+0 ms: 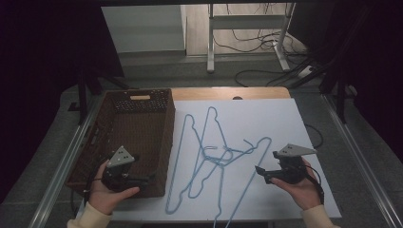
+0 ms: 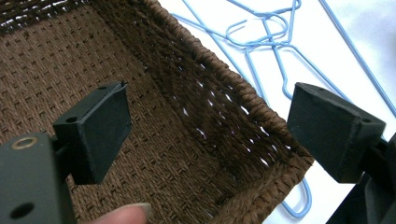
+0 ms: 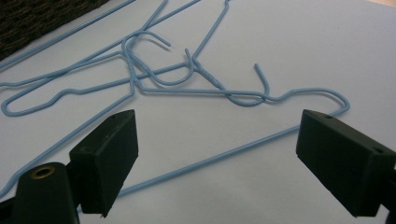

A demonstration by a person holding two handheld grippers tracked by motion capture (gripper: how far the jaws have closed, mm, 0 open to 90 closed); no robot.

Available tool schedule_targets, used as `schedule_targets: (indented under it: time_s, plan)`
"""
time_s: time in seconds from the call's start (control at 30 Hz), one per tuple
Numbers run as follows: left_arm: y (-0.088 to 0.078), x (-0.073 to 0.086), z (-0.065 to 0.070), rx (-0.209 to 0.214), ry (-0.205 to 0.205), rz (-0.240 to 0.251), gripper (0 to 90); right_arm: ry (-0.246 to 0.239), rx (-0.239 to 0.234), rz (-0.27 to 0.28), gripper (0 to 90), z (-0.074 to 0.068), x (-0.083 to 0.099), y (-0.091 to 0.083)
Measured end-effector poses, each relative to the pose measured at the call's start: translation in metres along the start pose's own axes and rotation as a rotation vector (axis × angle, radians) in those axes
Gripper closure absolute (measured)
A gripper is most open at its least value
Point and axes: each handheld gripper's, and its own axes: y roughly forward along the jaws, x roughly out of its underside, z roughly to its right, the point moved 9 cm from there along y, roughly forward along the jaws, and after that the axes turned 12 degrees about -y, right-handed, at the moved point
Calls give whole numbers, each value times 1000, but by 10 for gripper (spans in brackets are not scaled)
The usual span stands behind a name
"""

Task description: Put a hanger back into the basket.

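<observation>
Over on the left side of the tabletop (image 1: 280, 111), the left gripper (image 1: 142, 179) hangs above the brown woven basket (image 1: 142, 102), its fingers (image 2: 93, 133) spread wide with nothing between them; in the left gripper view they straddle the basket's near corner, pointing across the rim toward the white sheet. Moving to the middle, the tangle of blue wire hangers (image 1: 214, 156) lies flat on the white sheet, just beside the basket's right wall, hooks knotted together at the centre and the long triangular bodies running mostly away from and toward the person. Further right, the right gripper (image 1: 262, 172) hovers low over the sheet, fingers (image 3: 105, 158) released, gripping nothing. Its nose points leftward at the pile, and in the right gripper view the long straight bar of the nearest hanger (image 3: 224, 154) passes right across the gap between the fingers, slanting up to the right. That is the relation that counts: the bar lies crosswise ahead of the right gripper, near enough for a short reach, while the left one sits over the basket, off the sheet. The right hand (image 1: 299, 187) looks the better placed to make the first pick.
</observation>
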Motion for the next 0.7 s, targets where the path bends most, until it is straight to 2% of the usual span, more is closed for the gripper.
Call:
schedule_targets:
  time_s: [0.5, 0.63, 0.7]
  plan:
    - [0, 1, 0, -2, 6, -3, 141, -10, -21, -4, 169, -3, -8, 6]
    - [0, 0, 1, -1, 8, -1, 141, -16, -22, 5, 184, -2, -15, 6]
    - [0, -1, 1, 0, 14, 2, 142, -29, -31, 13, 201, -5, -27, 8]
